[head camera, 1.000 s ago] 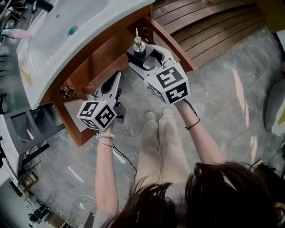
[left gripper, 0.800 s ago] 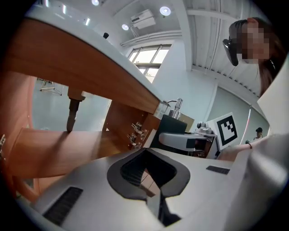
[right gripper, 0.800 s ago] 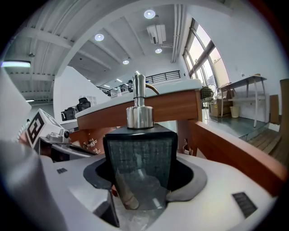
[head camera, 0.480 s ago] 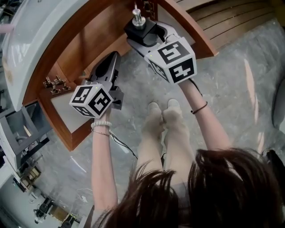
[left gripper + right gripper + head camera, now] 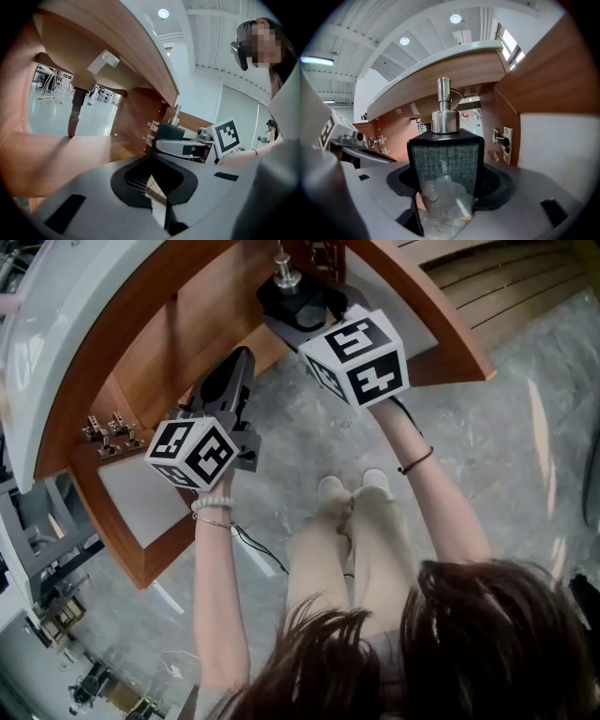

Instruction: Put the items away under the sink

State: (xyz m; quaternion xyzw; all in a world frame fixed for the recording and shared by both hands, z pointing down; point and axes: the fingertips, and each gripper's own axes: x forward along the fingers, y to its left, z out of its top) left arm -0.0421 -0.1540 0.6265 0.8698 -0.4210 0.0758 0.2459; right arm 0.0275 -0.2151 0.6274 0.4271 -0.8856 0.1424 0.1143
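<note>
A black square soap dispenser with a metal pump sits upright between the jaws of my right gripper, which is shut on it. In the head view the right gripper holds it at the mouth of the open wooden cabinet under the white sink. My left gripper points into the same opening, to the left of the dispenser. Its jaws are shut with nothing in them. The cabinet floor below the dispenser is hidden.
The cabinet doors stand open: the left door with metal hinges, the right door with a hinge. A drain pipe hangs down inside the cabinet. The person's legs are on the grey marble floor.
Both grippers have gone lower and further toward the cabinet opening. The dispenser, still held, now sits under the counter's edge.
</note>
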